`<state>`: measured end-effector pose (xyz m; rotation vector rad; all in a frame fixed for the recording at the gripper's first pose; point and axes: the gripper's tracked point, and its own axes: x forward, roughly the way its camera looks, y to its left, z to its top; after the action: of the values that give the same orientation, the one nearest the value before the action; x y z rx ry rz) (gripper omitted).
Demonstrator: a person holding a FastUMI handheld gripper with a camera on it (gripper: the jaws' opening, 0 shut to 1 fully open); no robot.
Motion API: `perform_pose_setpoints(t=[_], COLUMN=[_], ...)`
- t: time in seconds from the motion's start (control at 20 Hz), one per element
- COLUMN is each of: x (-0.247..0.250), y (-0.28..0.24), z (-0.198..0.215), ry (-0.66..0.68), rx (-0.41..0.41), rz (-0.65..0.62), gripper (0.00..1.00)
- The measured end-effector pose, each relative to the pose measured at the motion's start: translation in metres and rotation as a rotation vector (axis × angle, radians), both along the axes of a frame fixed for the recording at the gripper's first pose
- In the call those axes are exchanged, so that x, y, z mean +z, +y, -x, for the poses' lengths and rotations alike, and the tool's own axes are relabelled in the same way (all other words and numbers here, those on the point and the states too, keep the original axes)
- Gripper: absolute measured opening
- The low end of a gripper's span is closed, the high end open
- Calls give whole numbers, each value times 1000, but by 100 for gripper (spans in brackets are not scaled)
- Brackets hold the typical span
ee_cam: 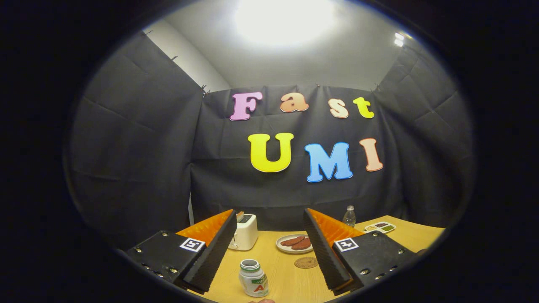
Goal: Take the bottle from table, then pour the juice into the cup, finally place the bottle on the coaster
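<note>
Fingers: the gripper (269,248) was held above the desk (290,282), its fingers (210,256) spread wide and holding nothing.
Bottle: a small white bottle (253,278) with a green-and-red label stood upright near the desk's near edge, between the fingers and closer to the left one, touching neither; its mouth looked open, but I could not tell for sure if a cap was on.
Coaster: a round brown coaster (306,262) lay flat and bare on the desk, just beside the right finger and past the bottle.
Cup: I could not pick out a cup.
Other items: a white toaster (245,231) sat behind the left finger; a plate of sausages (294,243) lay mid-desk beyond the coaster; a clear water bottle (349,216) stood at the far edge; a small tray of food (380,227) lay toward the far right corner.
Progress: judged at the very start, nothing grasped yet.
Left to do: grip the bottle, pour juice into the cup, set the bottle on the coaster.
</note>
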<state>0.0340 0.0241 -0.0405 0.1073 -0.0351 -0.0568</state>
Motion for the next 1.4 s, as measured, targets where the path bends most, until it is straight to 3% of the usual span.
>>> perform_pose_setpoints(t=[0.45,0.75,1.05,1.4], x=[-83,-147,-192,-229], y=[42,50,48,55], z=[-21,-35,-35,-31], ry=[87,176,268,346], rx=[56,45,15,33], rz=[19,-23,0,-5], gripper=[96,96,96,97])
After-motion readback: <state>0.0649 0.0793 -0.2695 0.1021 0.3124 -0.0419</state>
